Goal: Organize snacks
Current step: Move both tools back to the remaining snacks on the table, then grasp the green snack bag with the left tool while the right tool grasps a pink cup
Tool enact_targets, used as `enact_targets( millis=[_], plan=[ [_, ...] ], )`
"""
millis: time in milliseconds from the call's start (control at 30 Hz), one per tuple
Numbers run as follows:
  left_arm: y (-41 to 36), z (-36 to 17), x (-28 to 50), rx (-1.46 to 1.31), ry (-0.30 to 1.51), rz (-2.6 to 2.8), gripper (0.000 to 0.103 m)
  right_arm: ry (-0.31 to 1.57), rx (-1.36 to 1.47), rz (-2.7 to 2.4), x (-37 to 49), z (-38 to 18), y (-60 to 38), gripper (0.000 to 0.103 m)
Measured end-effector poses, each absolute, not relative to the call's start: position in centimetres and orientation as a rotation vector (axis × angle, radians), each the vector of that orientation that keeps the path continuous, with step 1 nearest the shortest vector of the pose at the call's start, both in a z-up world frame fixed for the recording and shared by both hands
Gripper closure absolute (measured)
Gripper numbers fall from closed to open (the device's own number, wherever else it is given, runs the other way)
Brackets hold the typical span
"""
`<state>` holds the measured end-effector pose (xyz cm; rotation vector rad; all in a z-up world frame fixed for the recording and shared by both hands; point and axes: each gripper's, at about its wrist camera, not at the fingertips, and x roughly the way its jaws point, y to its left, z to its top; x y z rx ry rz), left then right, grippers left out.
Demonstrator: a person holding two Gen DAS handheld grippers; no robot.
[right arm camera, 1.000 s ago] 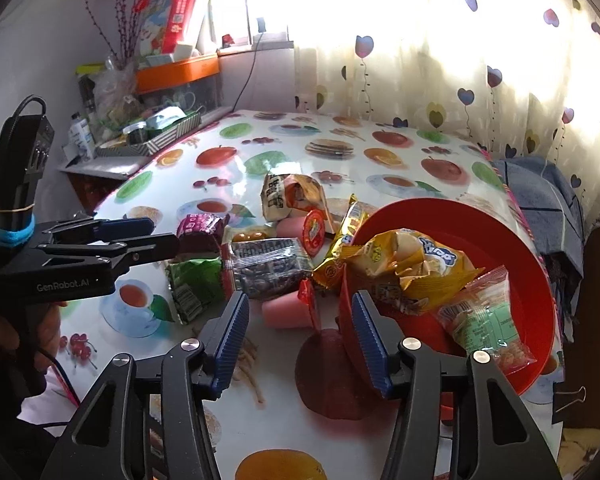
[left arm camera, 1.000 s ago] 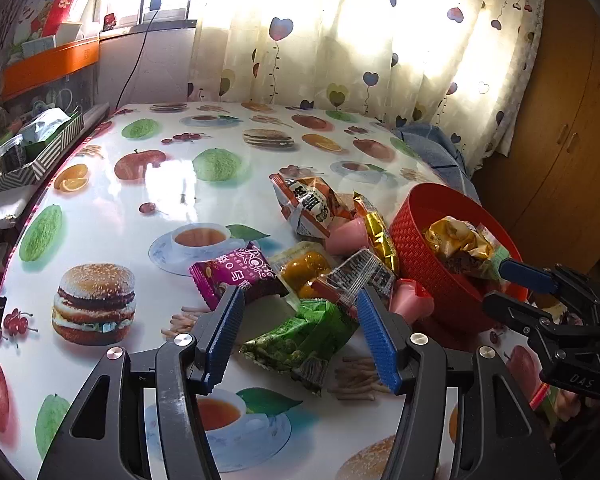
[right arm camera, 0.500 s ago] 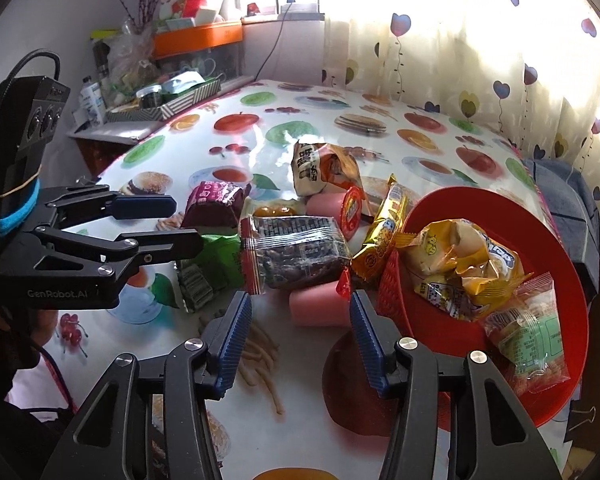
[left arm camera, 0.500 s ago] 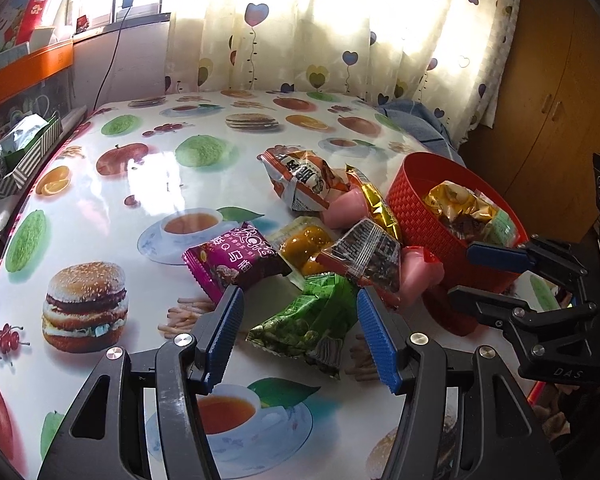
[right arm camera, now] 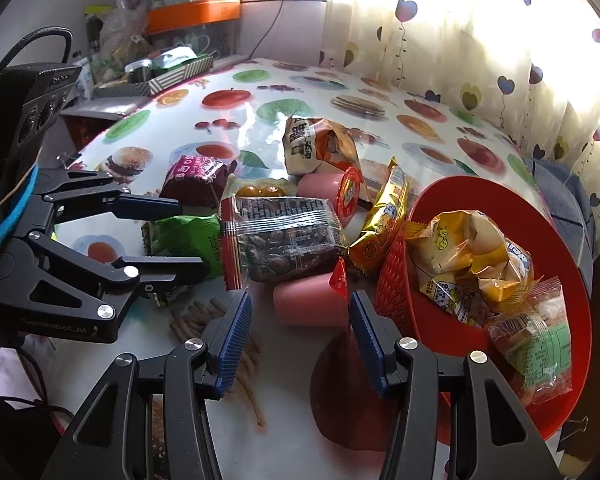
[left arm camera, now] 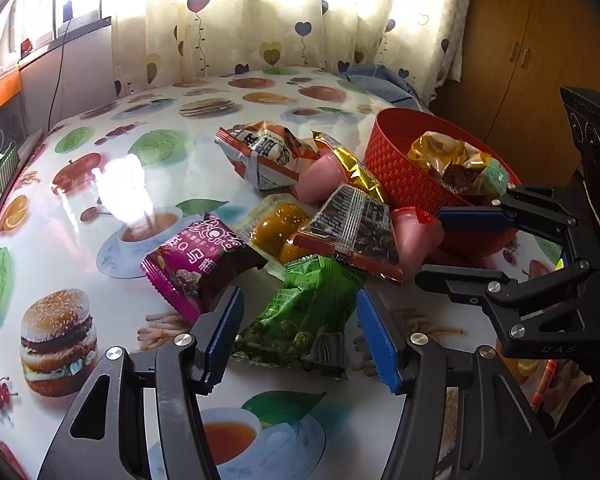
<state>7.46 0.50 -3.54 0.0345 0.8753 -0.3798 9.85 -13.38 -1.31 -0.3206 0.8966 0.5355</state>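
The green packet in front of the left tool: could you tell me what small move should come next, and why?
Probably ease the left tool down and close on the green packet. Its jaws are open, the packet lies on the table between them, not yet pinched, and the red basket already holds other snacks.

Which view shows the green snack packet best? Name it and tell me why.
The left wrist view: the green snack packet lies almost whole between the open left gripper's fingers. In the right wrist view the same packet is partly hidden behind the left gripper and the dark sunflower-seed packet.
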Motion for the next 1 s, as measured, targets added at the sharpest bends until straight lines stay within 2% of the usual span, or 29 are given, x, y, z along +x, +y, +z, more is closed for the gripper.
enact_targets(
  millis=[300,367,467,500,567,1000],
  plan=[
    [0.0,-5.1,7.6,0.051,0.904,-0.377,0.043,0.892,-0.376,0.517,10.2,-2.3,-12.4,0.053],
    [-0.1,-5.3,7.4,0.056,0.898,-0.365,0.043,0.888,-0.378,0.505,10.3,-2.4,-12.4,0.063],
    [-0.1,-5.4,7.3,0.044,0.895,-0.347,0.044,0.877,-0.374,0.5,10.1,-2.4,-12.4,0.064],
    [-0.1,-5.3,7.4,0.036,0.894,-0.332,0.045,0.875,-0.372,0.504,10.0,-2.3,-12.5,0.065],
    [0.0,-5.3,7.4,0.021,0.892,-0.312,0.058,0.874,-0.36,0.512,9.7,-2.3,-12.6,0.065],
    [1.0,-4.4,5.4,-0.052,0.881,-0.255,0.07,0.835,-0.271,0.541,7.5,-0.7,-14.1,0.065]
  ],
)
